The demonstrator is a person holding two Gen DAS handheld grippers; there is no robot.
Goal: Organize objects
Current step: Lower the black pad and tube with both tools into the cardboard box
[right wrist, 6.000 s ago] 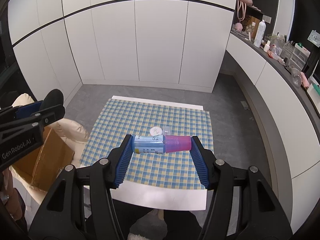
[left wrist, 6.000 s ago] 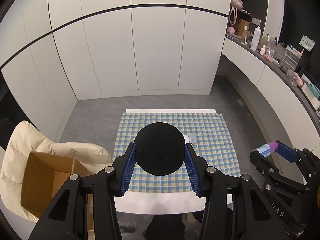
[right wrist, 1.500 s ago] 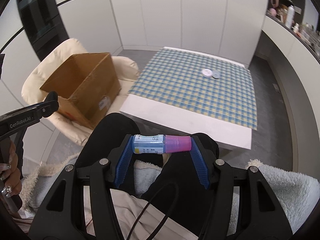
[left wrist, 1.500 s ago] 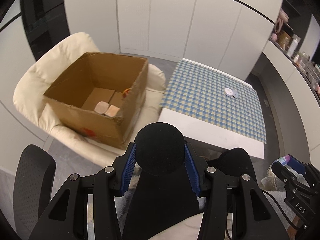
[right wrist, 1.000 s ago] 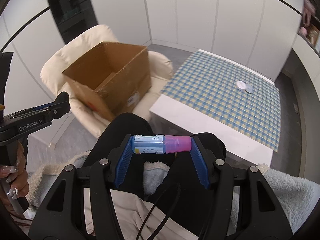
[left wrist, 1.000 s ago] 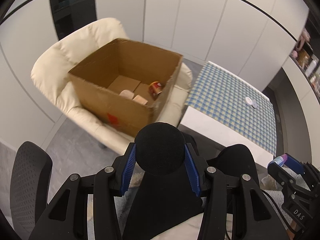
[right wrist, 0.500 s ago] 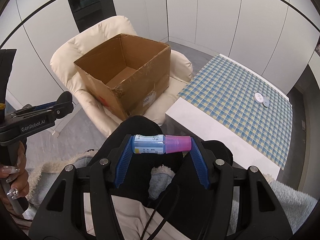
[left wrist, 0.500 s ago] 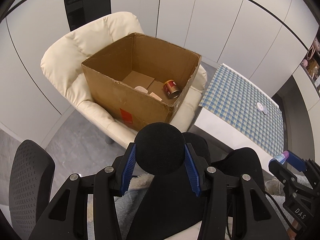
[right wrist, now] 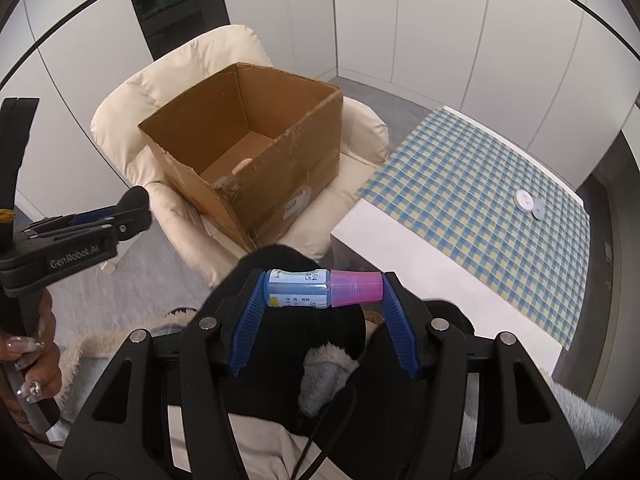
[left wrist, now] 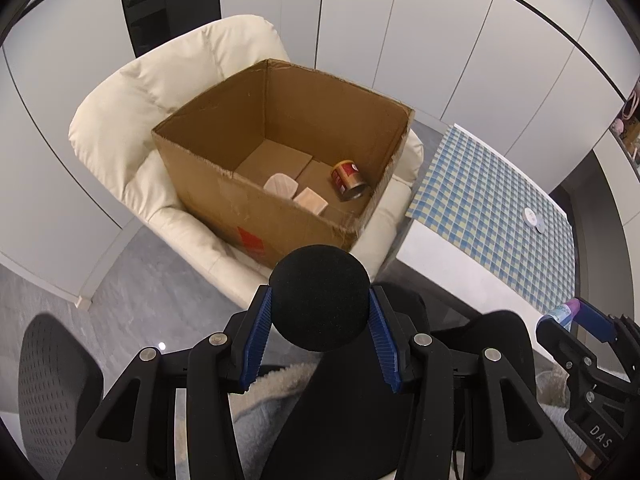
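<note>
Left wrist view: one cardboard box [left wrist: 256, 216] sat on the armchair [left wrist: 132, 128], holding one can [left wrist: 347, 180] and two pale pads, possibly soap. Left gripper [left wrist: 319, 320] clamped one black ball [left wrist: 319, 296]; right gripper [right wrist: 323, 300] clamped one bottle [right wrist: 316, 289] endwise, short of the box. Risk: the bottle pivoting out.

black foam ball [left wrist: 319, 298]: round, matte, at centre.
bottle [right wrist: 324, 289]: blue, pink cap, lying sideways, cap toward 3 o'clock.
cardboard box [left wrist: 224, 184]: open, at 11 o'clock.
</note>
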